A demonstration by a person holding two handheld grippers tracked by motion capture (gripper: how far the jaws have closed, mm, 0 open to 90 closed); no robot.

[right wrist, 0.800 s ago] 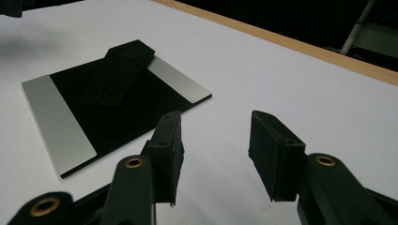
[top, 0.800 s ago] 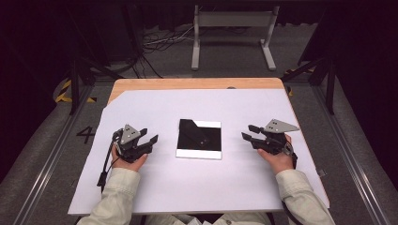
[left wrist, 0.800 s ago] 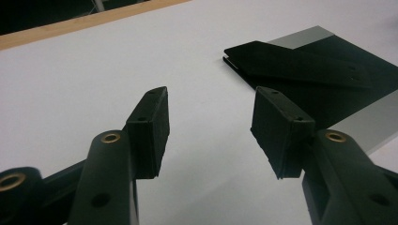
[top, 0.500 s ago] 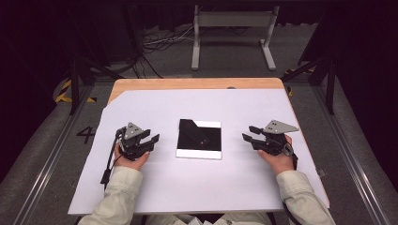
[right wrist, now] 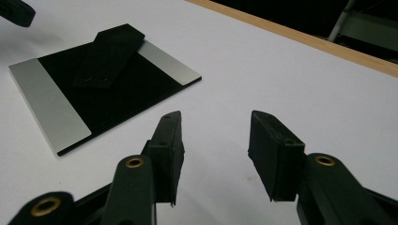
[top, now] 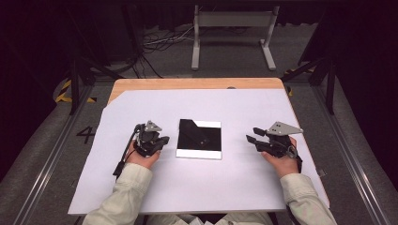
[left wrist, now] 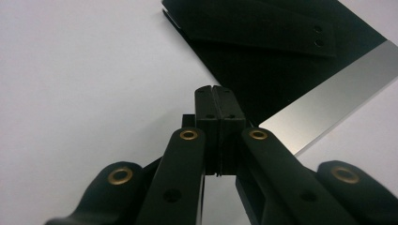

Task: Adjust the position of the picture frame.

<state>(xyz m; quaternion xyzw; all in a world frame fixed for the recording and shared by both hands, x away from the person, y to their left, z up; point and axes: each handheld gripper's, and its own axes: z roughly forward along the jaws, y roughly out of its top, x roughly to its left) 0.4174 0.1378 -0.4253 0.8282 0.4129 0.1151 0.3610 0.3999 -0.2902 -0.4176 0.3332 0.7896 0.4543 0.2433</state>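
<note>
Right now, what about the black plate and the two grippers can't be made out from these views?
- Black plate, high view: the flat black piece lying on it blends in, black on black.
- Left gripper view: the plate's far corner is cut off by the top edge.
- Left gripper, high view: fingers too small to tell apart.
- Right gripper, right gripper view: handle cut off by the bottom edge.

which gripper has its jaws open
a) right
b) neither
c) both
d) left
a: in its own view the right gripper shows a clear gap between its jaws, while the left gripper has its jaws pressed together with nothing between them.
</note>
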